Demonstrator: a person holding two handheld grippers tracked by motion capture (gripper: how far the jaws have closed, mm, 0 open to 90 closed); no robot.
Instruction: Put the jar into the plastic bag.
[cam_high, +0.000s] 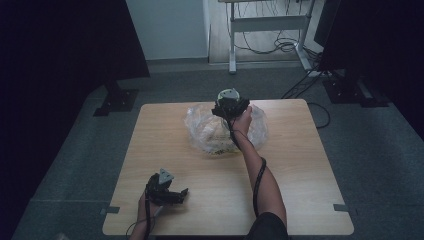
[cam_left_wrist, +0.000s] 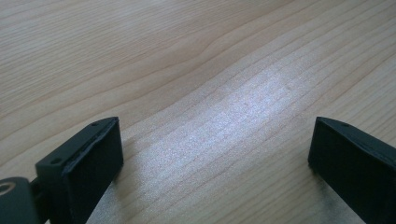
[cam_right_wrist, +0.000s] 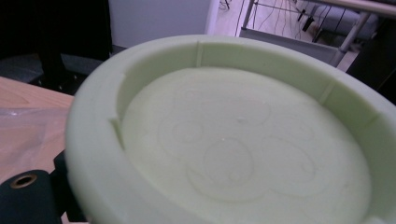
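Observation:
A pale green round lid (cam_right_wrist: 243, 140) with a raised rim and faint circles pressed into its face sits right in front of the right gripper's camera, between its jaws. My right gripper (cam_high: 230, 107) is shut on it and is held up over a crumpled clear plastic bag (cam_high: 205, 130) at the far middle of the wooden table (cam_high: 300, 190). Something pale lies inside the bag; I cannot tell what. My left gripper (cam_high: 179, 195) rests low at the table's near left. Its jaws stand wide open over bare wood (cam_left_wrist: 187, 56) with nothing between them (cam_left_wrist: 215, 135).
Grey tape marks (cam_high: 341, 207) sit at the table's front corners. Black stands (cam_high: 117, 97) and dark curtains flank the table on grey carpet. A white desk frame (cam_high: 267, 22) with loose cables stands beyond the far edge.

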